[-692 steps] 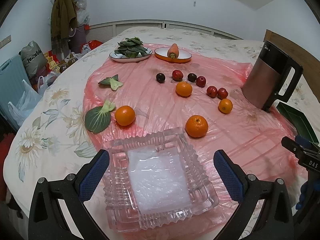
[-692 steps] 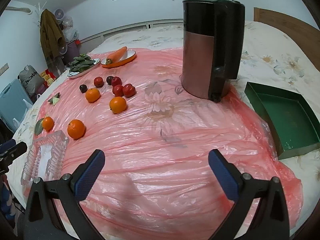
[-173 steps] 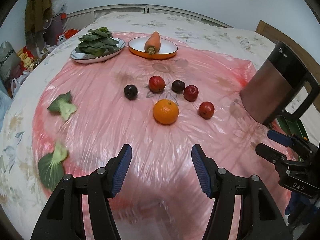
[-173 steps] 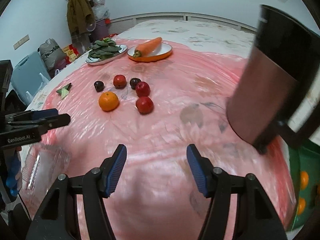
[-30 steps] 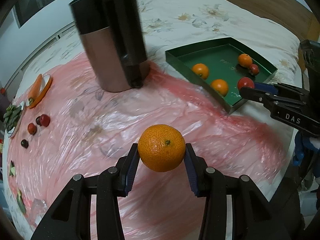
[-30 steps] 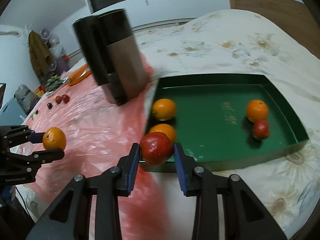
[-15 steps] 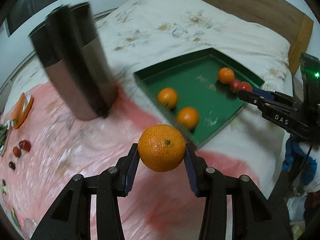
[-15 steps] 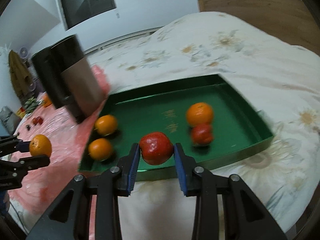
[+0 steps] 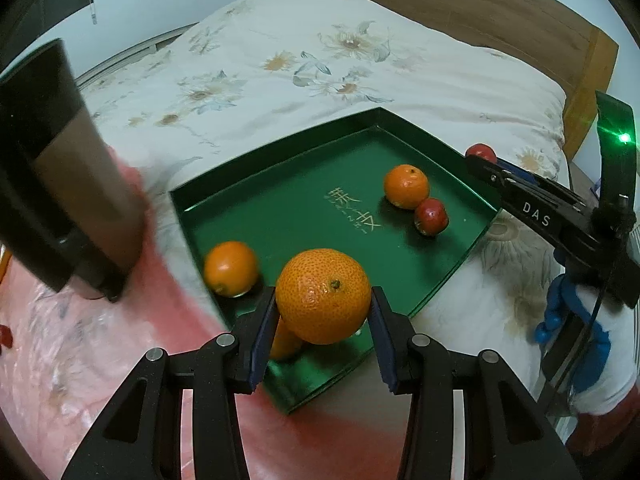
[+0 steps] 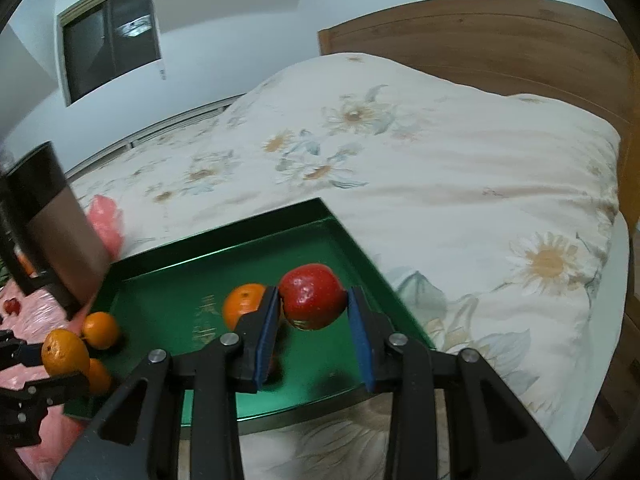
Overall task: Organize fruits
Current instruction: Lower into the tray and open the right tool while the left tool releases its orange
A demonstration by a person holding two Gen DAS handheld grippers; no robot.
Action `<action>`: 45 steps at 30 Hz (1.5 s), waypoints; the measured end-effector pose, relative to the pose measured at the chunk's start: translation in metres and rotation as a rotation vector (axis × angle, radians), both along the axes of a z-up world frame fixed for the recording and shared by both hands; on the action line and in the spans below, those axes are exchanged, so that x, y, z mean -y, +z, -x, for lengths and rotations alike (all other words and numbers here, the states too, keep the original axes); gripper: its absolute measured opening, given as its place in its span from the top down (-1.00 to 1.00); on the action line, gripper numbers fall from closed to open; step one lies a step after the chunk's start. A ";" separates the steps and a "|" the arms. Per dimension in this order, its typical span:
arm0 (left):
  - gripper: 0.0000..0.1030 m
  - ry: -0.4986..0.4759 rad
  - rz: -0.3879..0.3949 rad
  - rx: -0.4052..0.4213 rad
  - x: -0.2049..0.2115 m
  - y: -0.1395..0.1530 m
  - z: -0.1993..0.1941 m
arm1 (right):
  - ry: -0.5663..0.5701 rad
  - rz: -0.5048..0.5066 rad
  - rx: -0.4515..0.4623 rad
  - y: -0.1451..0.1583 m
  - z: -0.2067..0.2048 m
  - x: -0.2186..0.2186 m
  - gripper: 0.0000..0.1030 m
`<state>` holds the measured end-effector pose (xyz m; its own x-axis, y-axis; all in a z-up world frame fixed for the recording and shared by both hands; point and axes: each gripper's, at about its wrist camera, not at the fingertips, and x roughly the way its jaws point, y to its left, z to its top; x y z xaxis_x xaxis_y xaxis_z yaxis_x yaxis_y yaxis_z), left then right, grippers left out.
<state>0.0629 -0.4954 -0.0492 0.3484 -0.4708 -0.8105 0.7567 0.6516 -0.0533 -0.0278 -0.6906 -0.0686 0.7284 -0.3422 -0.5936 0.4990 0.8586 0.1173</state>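
Two wrist fisheyes, each looking down along its claw, close over the shared green tray (image 9: 460, 272) (image 10: 168, 272)

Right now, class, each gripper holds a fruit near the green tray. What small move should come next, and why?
Probably lower both fruits and let go. The left gripper clamps an orange above the green tray; the right gripper clamps a red fruit over it. Both hang above the tray floor, where bare green space remains between the fruits already inside.

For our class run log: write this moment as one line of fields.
left gripper: shut on orange | right gripper: shut on red fruit | both over tray | tray holds: three oranges, one red fruit
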 end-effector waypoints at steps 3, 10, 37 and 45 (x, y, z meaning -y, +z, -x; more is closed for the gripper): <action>0.24 0.007 -0.017 -0.003 0.008 -0.011 -0.001 | -0.030 0.011 0.005 -0.009 -0.001 0.006 0.03; 0.24 0.031 -0.033 0.022 0.020 -0.023 -0.008 | -0.051 0.062 0.001 -0.017 -0.009 0.009 0.03; 0.24 0.003 -0.060 0.134 0.039 -0.046 0.000 | -0.066 0.051 -0.071 -0.042 -0.026 0.018 0.02; 0.17 0.000 -0.042 0.141 0.036 -0.046 0.000 | -0.084 0.074 -0.093 -0.044 -0.031 0.017 -0.06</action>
